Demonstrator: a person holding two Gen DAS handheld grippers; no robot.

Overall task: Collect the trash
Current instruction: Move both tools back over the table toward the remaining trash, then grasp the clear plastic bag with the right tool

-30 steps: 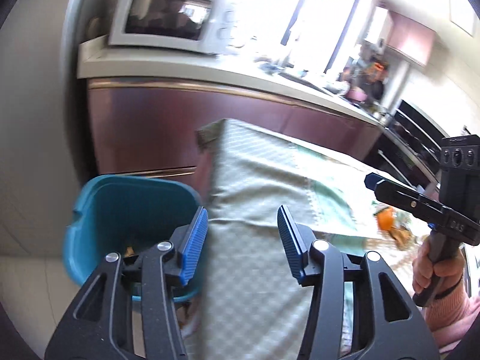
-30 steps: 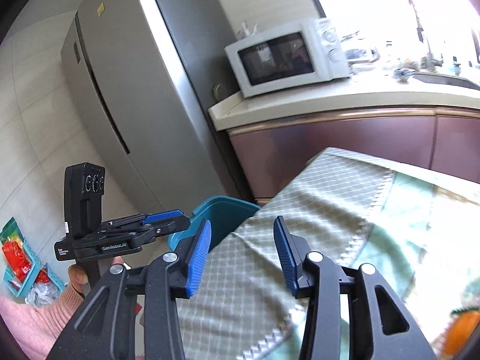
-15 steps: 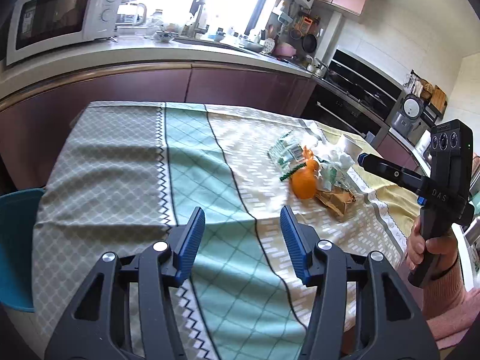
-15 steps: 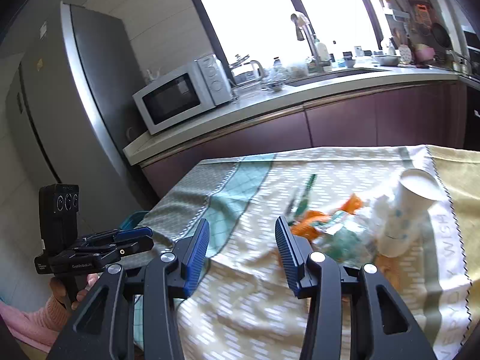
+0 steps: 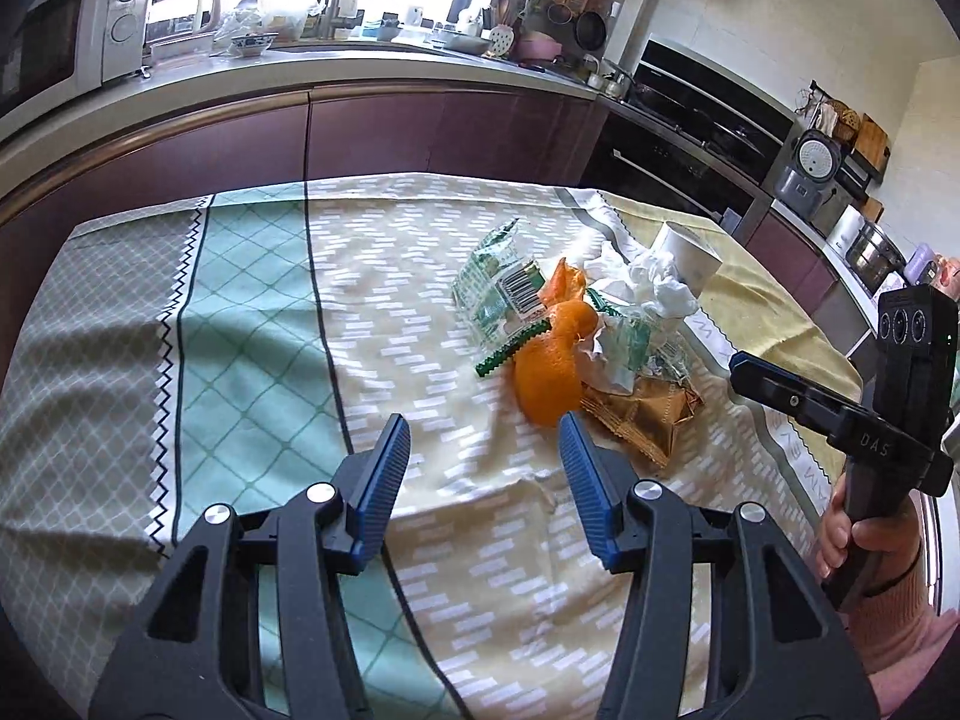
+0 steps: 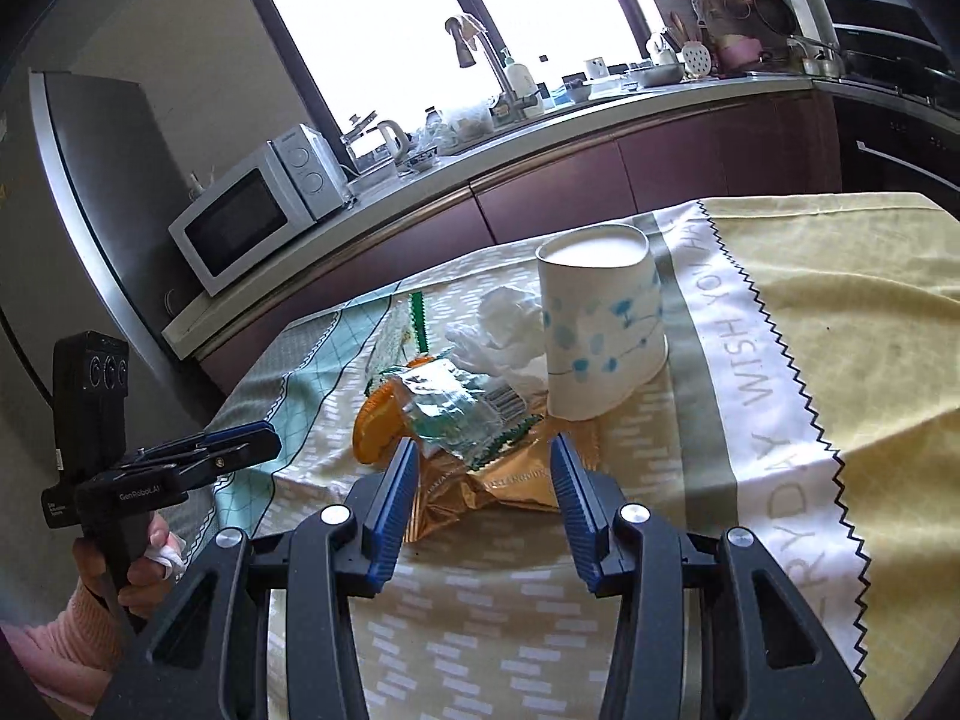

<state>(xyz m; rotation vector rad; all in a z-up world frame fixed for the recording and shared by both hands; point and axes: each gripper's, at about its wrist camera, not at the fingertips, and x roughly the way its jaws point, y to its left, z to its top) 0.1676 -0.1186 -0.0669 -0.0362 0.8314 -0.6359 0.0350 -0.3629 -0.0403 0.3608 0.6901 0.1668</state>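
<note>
On the left side of the bench [image 5: 252, 312] the cloth is grey and green, and nothing lies there. The left hand-held gripper [image 5: 483, 444] hangs over the middle of the cloth with its blue fingers [image 5: 384, 474] spread apart, and nothing is between them. Just past its right finger sits the trash, all in one small heap. First comes a clear wrapper [image 5: 501, 294] with green print and a bar code. Touching it is a piece of orange peel [image 5: 552, 372], which is the piece nearest the left hand-held gripper. Beside the peel lies a shiny gold wrapper [image 5: 642, 414], flat on the cloth, with a crinkled silver and green wrapper [image 6: 462, 414] partly on top of it. Behind those is a ball of white tissue [image 5: 660, 288]. A white paper cup [image 6: 600, 324] with blue spots stands at the far end of the heap, and it looks tipped a little, though the bent lens makes that hard to tell. The right hand-held gripper [image 6: 483, 486] is low over the gold wrapper, also let go and holding nothing, and a hand [image 5: 864, 546] grips its handle at the right edge of the left view.
</note>
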